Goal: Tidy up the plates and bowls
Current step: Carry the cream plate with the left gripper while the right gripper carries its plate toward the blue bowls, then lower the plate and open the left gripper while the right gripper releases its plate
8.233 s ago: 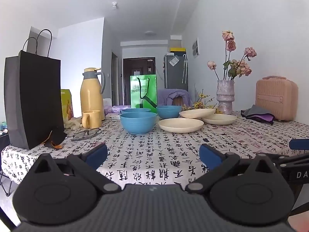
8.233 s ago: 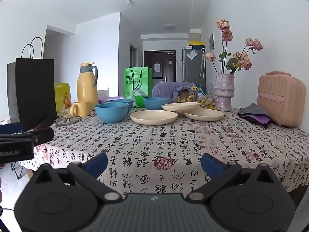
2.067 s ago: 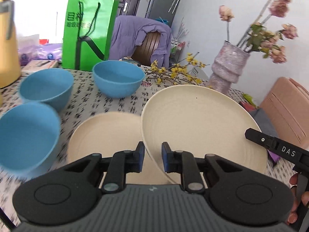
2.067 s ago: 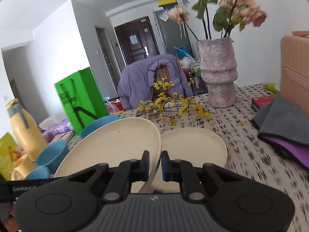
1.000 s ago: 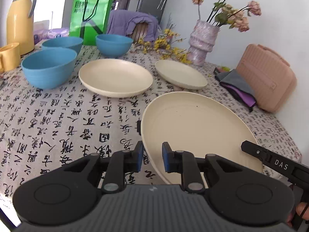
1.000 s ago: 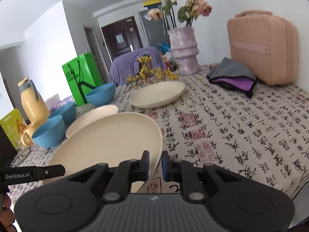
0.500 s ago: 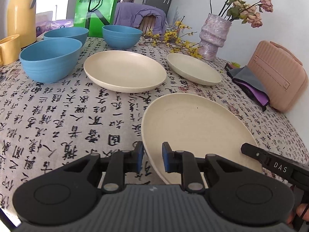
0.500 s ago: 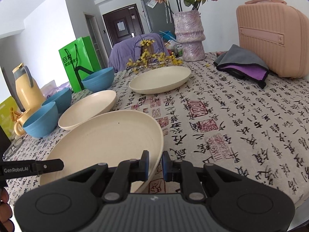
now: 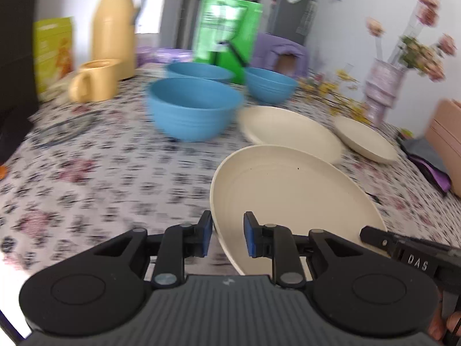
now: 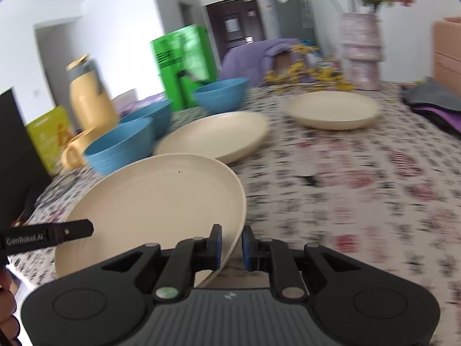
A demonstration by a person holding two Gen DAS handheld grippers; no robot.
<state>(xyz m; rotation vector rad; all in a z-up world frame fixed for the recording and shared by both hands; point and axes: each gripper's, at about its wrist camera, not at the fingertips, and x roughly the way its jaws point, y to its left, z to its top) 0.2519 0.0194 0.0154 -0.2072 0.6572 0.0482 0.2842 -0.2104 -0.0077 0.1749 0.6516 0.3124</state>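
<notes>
Yellow thermos, mug, green bag, vase on patterned tablecloth.

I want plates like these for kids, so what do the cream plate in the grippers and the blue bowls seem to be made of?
The cream plate looks like matte plastic or a bamboo-fibre composite: thin rim, no glaze shine, tiny dark specks. The nearest blue bowl looks like similar matte, ridged plastic, though blur leaves it open.

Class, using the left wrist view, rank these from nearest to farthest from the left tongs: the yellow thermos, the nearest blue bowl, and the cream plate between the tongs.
1. Cream plate: between the left tongs, right of centre.
2. Nearest blue bowl: mid-table, left of centre.
3. Yellow thermos: far left, at the back.
</notes>
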